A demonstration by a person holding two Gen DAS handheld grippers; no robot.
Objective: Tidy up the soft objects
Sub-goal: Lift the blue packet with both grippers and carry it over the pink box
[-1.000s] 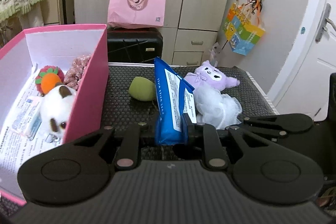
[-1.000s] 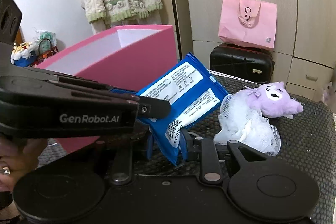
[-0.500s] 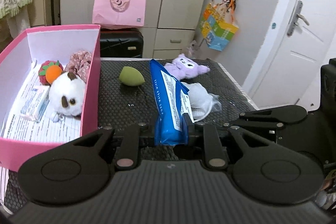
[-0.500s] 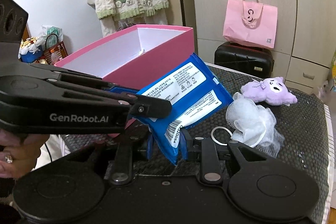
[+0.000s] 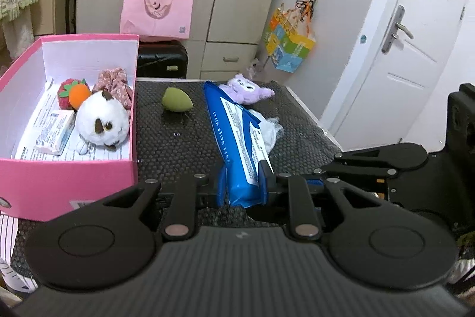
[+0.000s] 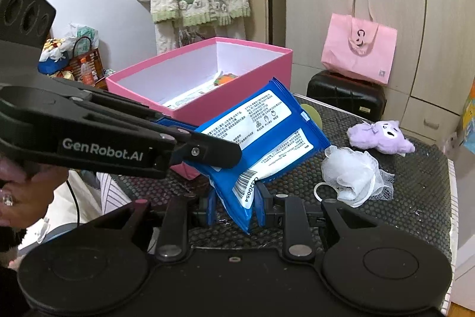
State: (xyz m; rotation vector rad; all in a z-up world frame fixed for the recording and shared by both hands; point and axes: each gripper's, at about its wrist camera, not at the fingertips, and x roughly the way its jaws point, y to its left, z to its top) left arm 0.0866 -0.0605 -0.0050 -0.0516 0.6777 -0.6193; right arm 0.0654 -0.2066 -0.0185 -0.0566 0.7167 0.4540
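A blue wet-wipes pack [image 5: 237,138] hangs above the black mat, gripped at two places. My left gripper [image 5: 242,189] is shut on its near end. My right gripper [image 6: 234,207] is shut on the barcode corner of the pack [image 6: 261,132], with the left gripper [image 6: 207,152] coming in from the left onto its edge. The pink box [image 5: 59,177] stands to the left and holds a white plush [image 5: 101,121], a strawberry-carrot toy [image 5: 74,91] and a floral scrunchie [image 5: 114,82]. On the mat lie a green sponge [image 5: 177,103], a purple plush [image 6: 380,135] and a white mesh puff [image 6: 353,174].
A small carton [image 5: 55,132] and printed paper lie in the box. Behind the table are a black case [image 6: 346,94] with a pink bag [image 6: 359,49] on it, and cupboards. A white door [image 5: 394,73] is at the right. A person's hand [image 6: 23,198] holds the left gripper.
Both grippers have drawn back from the table and risen a little with the wipes pack still held between them. The box, sponge and plush now look smaller and farther off.
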